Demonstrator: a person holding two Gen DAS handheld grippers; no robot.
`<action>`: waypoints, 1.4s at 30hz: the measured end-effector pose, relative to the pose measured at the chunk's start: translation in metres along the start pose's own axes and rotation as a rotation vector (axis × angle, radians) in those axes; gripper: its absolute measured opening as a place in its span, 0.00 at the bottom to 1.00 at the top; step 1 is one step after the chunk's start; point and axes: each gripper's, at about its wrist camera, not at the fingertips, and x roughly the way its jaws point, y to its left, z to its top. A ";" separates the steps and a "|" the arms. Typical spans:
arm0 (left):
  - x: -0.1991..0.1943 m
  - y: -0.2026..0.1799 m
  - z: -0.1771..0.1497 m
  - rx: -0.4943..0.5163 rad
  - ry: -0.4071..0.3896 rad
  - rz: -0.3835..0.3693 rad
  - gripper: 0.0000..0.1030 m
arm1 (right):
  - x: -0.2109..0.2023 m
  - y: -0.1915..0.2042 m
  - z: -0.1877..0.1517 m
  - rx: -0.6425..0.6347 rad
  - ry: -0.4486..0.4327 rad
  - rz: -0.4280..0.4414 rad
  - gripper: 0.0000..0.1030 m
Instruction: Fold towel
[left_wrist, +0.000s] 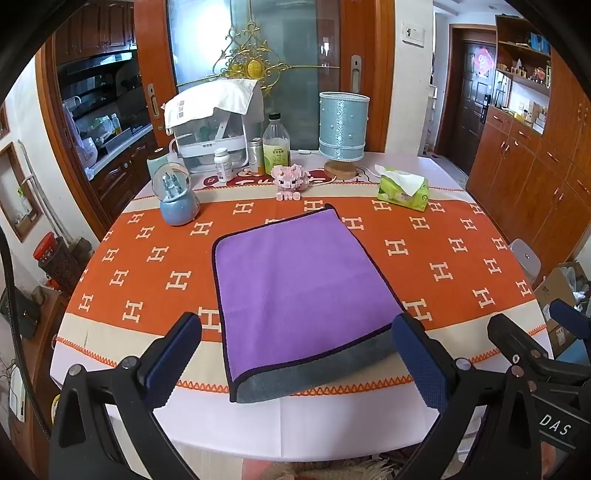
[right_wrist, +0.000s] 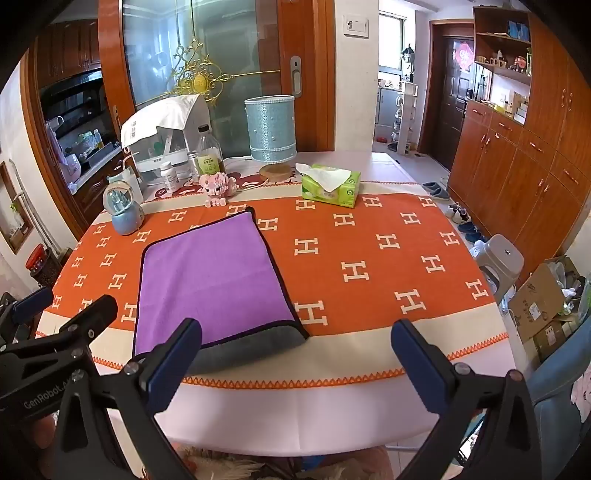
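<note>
A purple towel (left_wrist: 299, 280) with a dark border lies flat on the orange tablecloth, folded over, with a grey underside strip showing along its near edge (left_wrist: 317, 373). It also shows in the right wrist view (right_wrist: 210, 277). My left gripper (left_wrist: 295, 354) is open and empty, held above the towel's near edge. My right gripper (right_wrist: 295, 354) is open and empty, held above the near table edge to the right of the towel's near right corner. Each gripper shows at the side of the other's view.
At the back of the table stand a snow globe (left_wrist: 176, 197), a pink brick pig (left_wrist: 290, 181), bottles (left_wrist: 276, 146), a blue lamp (left_wrist: 343, 129), a covered white rack (left_wrist: 214, 122) and a green tissue pack (left_wrist: 404, 190). A grey stool (right_wrist: 500, 258) and cardboard boxes (right_wrist: 543, 302) stand to the right.
</note>
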 end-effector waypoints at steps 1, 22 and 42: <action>0.000 0.000 0.000 -0.001 0.001 0.000 0.99 | 0.000 0.000 0.000 0.000 0.001 0.000 1.00; 0.002 -0.003 -0.003 -0.006 0.011 -0.005 0.99 | -0.002 0.001 0.001 -0.005 -0.010 -0.009 1.00; 0.005 0.004 -0.010 -0.017 0.024 -0.019 0.99 | 0.001 0.001 0.001 -0.006 -0.009 -0.016 1.00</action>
